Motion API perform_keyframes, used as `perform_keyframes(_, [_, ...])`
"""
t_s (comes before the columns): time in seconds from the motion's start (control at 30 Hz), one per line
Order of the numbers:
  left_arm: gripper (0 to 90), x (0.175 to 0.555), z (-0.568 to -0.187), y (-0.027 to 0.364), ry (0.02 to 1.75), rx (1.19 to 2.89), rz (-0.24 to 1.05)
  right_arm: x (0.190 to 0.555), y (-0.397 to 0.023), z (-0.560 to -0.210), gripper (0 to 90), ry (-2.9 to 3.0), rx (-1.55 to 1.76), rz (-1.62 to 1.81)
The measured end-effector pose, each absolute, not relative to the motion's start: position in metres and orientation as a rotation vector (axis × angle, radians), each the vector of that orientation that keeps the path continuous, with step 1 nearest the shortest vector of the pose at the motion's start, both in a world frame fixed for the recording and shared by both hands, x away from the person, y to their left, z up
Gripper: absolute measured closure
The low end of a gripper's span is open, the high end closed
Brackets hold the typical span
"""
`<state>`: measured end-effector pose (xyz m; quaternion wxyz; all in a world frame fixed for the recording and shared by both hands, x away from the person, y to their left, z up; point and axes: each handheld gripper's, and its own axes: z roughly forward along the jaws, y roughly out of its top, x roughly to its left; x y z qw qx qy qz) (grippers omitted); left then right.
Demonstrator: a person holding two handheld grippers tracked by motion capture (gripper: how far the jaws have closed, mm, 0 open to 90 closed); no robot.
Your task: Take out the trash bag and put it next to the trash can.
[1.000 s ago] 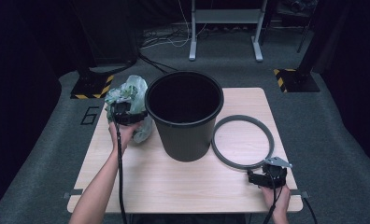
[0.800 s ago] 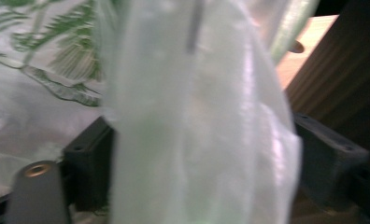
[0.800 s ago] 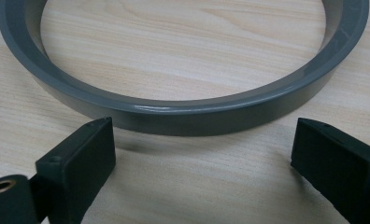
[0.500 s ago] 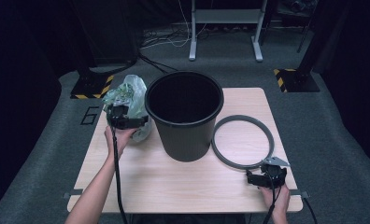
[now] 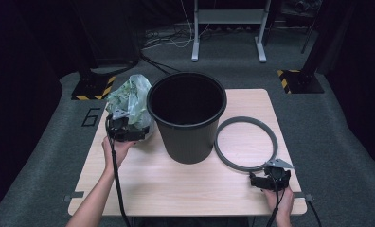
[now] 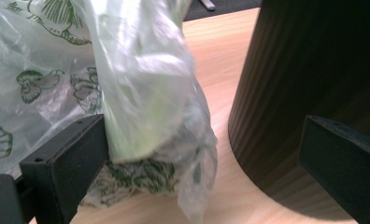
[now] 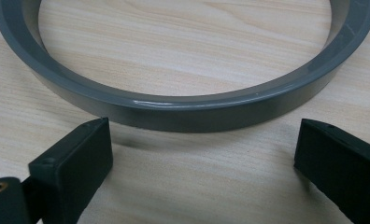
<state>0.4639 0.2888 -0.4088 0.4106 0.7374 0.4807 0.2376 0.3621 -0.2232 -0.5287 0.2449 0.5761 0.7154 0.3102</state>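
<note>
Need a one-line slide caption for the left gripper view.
Open left hand-held gripper with its jaws around a leaf-printed plastic bag on the wooden table, next to the black bin.

This looks like a lab or recording studio set up for manipulation trials, not a home. A plain light-wood table (image 5: 176,189) stands alone on grey carpet (image 5: 346,142), ringed by black curtains or dark panels (image 5: 29,42) that shut out the surroundings. Behind it stands a grey metal stand (image 5: 226,28) with 2 legs, with loose cables (image 5: 169,40) running across the floor. Yellow-and-black hazard tape (image 5: 290,80) marks heavy base plates at both sides, and a "6" (image 5: 92,116) is marked on the carpet beside the table.
</note>
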Motion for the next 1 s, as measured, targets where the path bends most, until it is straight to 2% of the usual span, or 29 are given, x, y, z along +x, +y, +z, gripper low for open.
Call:
perform_keyframes(0.53, [0.1,0.411,-0.431,0.29,1.16,1.912,0.622,0.362,-0.223,-0.529,3.3,1.953,1.58,0.847])
perform_keyframes(0.73, [0.0,0.395,-0.456,0.295,1.187,1.942,0.611,0.362,-0.223,-0.529,3.3,1.953,1.58,0.847])
perform_keyframes(1.0, [0.0,0.393,-0.494,0.304,1.26,1.995,0.54,0.362,-0.222,-0.529,3.8,1.952,1.576,0.843])
